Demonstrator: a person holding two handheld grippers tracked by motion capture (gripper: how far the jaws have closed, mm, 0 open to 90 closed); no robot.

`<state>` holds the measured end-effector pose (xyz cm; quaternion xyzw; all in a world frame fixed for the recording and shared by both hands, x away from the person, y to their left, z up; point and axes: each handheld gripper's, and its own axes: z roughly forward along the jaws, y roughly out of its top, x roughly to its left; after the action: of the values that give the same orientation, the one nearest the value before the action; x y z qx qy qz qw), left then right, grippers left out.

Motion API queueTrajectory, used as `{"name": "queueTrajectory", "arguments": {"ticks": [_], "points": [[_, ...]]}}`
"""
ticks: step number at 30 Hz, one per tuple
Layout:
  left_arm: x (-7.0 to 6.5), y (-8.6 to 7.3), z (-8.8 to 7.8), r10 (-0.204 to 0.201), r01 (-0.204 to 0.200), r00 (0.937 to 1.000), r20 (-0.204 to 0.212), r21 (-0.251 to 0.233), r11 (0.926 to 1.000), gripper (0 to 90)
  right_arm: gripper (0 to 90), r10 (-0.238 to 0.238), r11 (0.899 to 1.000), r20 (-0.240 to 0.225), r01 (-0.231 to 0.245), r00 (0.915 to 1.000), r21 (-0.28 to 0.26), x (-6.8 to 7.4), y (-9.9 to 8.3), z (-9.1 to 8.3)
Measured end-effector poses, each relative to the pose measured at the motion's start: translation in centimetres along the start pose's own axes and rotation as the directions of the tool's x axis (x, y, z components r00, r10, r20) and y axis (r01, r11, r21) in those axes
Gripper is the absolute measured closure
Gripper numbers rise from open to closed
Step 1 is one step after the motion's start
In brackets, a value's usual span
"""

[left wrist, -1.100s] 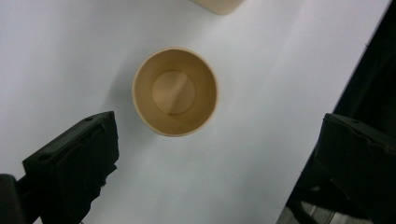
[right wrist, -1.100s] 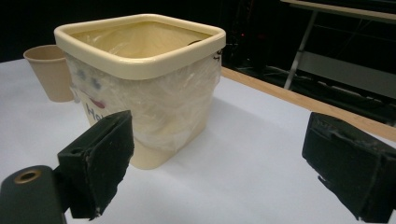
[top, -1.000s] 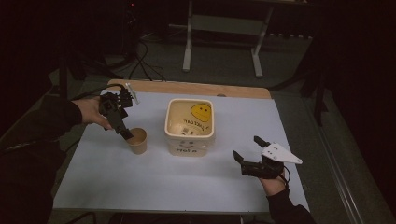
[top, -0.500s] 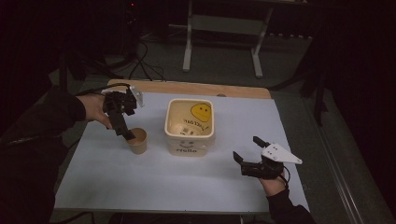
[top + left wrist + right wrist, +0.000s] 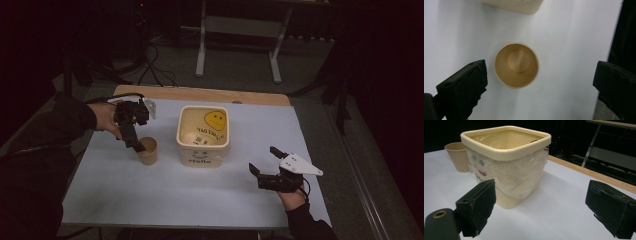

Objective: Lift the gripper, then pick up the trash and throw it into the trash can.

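**Two hand-held grippers, a paper cup and a lined bin on a pale table**

High view: the table carries a white sheet, with a strip of bare wood along its far edge. Near the centre stands a cream square bin, upright, lined with a clear plastic bag and marked with a yellow smiley face. At the bin's 9 o'clock, just beside it but apart from it, stands a brown paper cup, upright and open-topped. The left gripper, held in the person's left hand, points down over the cup's 9 o'clock rim. At the bin's 4 o'clock, well apart from it, the right gripper is held low over the table in the right hand; its jaws are spread and aim toward 10 o'clock.

Left gripper view: the camera looks straight down into the paper cup, which is empty. The left gripper has its jaws wide apart, one on either side of the cup, and neither touches it. A corner of the bin lies at 12 o'clock.

Right gripper view: the right gripper has its jaws spread wide with nothing between them. The bin stands ahead, and the paper cup is at its 9 o'clock.
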<state>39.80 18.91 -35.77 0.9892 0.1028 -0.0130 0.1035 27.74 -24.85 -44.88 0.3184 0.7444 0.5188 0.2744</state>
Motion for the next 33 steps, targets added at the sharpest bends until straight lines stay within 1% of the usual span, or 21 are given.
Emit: {"name": "queueTrajectory", "arguments": {"ticks": [2,3,7,9,11,13,14,15,16,19,21,23,25,29,32,33], "points": [[0.2,0.0,0.5,-0.008,0.008,1.0,-0.002,0.001,1.0,0.5,9.5,0.0,1.0,-0.001,0.0,1.0,-0.002,0.0,0.0,0.0],[0.3,-0.1,0.7,-0.011,0.011,0.9999,0.007,0.001,0.9999,0.4,9.5,0.001,1.0,-0.005,-0.001,1.0,-0.003,0.0,0.0,0.0],[0.5,-0.1,1.5,-0.008,0.008,1.0,0.003,0.015,0.9999,0.4,9.5,-0.001,1.0,-0.009,0.001,1.0,-0.001,0.1,0.0,0.0],[0.5,-0.1,1.7,-0.01,0.01,0.9999,0.004,0.021,0.9997,0.4,9.5,-0.001,1.0,-0.012,0.001,0.9999,0.0,0.1,0.0,0.0],[0.6,-0.1,1.9,-0.006,0.006,1.0,0.007,0.015,0.9999,0.4,9.5,-0.003,1.0,-0.013,0.003,0.9999,-0.002,0.1,0.0,0.0],[0.8,-0.2,2.2,-0.004,0.004,1.0,-0.001,0.009,0.9999,0.4,9.5,-0.004,1.0,-0.012,0.004,0.9999,-0.006,0.1,0.0,-0.1],[0.8,-0.2,2.4,-0.005,0.005,1.0,0.002,0.016,0.9999,0.4,9.5,-0.002,1.0,-0.017,0.002,0.9999,-0.005,0.1,0.0,-0.1],[0.8,-0.2,2.6,-0.007,0.008,0.9999,-0.008,0.018,0.9998,0.4,9.5,-0.005,1.0,-0.011,0.005,0.9999,-0.005,0.1,0.1,-0.1],[0.9,-0.3,2.8,-0.012,0.012,0.9999,0.0,0.022,0.9997,0.4,9.5,-0.004,1.0,-0.016,0.004,0.9999,-0.005,0.1,0.1,-0.1],[1.0,-0.4,3.2,-0.013,0.013,0.9999,-0.006,0.023,0.9997,0.3,9.5,-0.001,1.0,-0.018,0.001,0.9998,-0.003,0.1,0.0,-0.2],[1.3,-0.5,3.7,-0.013,0.013,0.9999,-0.004,0.033,0.9994,0.3,9.5,-0.002,1.0,-0.015,0.002,0.9999,-0.004,0.1,0.0,-0.2],[1.5,-0.8,4.5,-0.03,0.029,0.9996,0.001,0.032,0.999,0.3,9.5,-0.004,1.0,-0.014,0.004,0.9999,-0.004,0.1,0.0,-0.2],[1.7,-1.0,4.7,-0.029,0.029,0.9996,0.002,0.035,0.999,0.3,9.5,-0.005,1.0,-0.015,0.005,0.9999,-0.005,0.1,0.0,-0.2],[2.2,-1.2,5.6,-0.041,0.041,0.9991,0.005,0.038,0.9984,0.3,9.5,-0.012,1.0,-0.023,0.012,0.9997,0.004,0.2,0.0,-0.1],[2.3,-1.2,5.9,-0.046,0.046,0.9989,0.003,0.042,0.9981,0.3,9.5,-0.012,1.0,-0.022,0.012,0.9997,0.003,0.2,0.0,0.0],[2.7,-1.2,6.5,-0.05,0.05,0.9988,-0.002,0.052,0.9974,0.3,9.5,-0.012,1.0,-0.022,0.012,0.9997,0.003,0.2,0.0,0.0]]}}
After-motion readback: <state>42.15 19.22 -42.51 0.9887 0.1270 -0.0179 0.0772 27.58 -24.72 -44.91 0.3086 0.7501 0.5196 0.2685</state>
